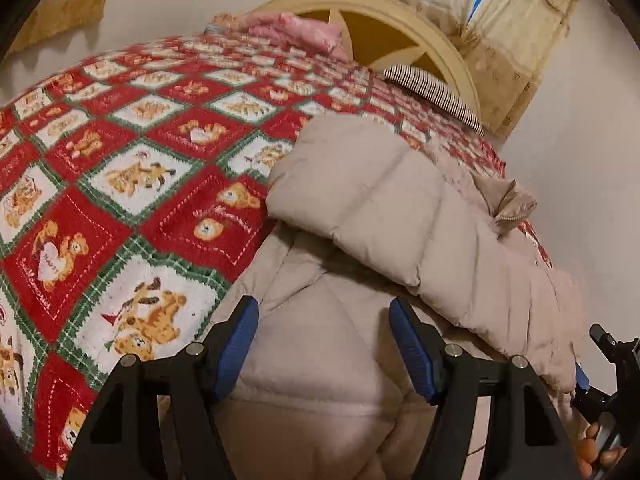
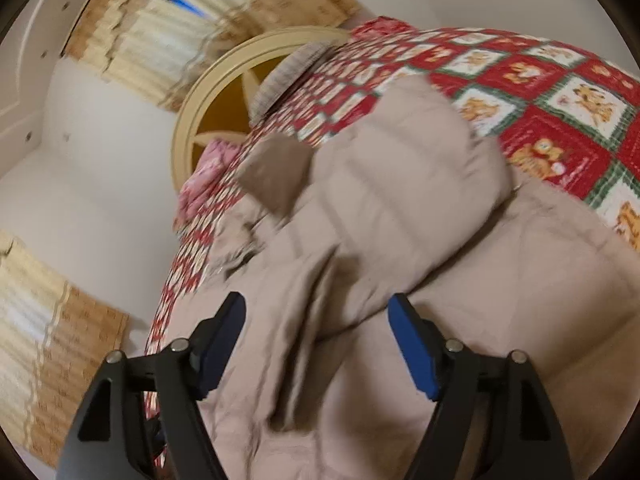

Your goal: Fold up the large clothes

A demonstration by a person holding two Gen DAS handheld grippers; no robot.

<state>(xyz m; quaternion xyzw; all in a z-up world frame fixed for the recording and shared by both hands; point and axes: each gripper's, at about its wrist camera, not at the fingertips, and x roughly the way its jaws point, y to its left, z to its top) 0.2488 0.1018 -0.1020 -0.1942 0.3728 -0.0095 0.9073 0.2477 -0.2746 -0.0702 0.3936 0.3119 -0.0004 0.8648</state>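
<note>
**Getting ready for the next fold**

I am holding my left gripper point(image 1: 324, 344) and right gripper point(image 2: 316, 344) wide open at the bottom of each view, gripping nothing. The puffy beige coat point(image 1: 380, 216) is lying mid-frame on the teddy-bear blanket point(image 1: 120, 160). I am thinking I should grab both bottom corners evenly. The headboard point(image 1: 400, 28) is sitting at the top.

The bed point(image 1: 436, 56) has a cream arched headboard and a red, white and green teddy-bear blanket point(image 1: 132, 168). On the blanket lie a beige puffer jacket point(image 1: 384, 208), a striped pillow point(image 1: 436, 92) and pink bedding point(image 1: 304, 32) near the headboard.
</note>
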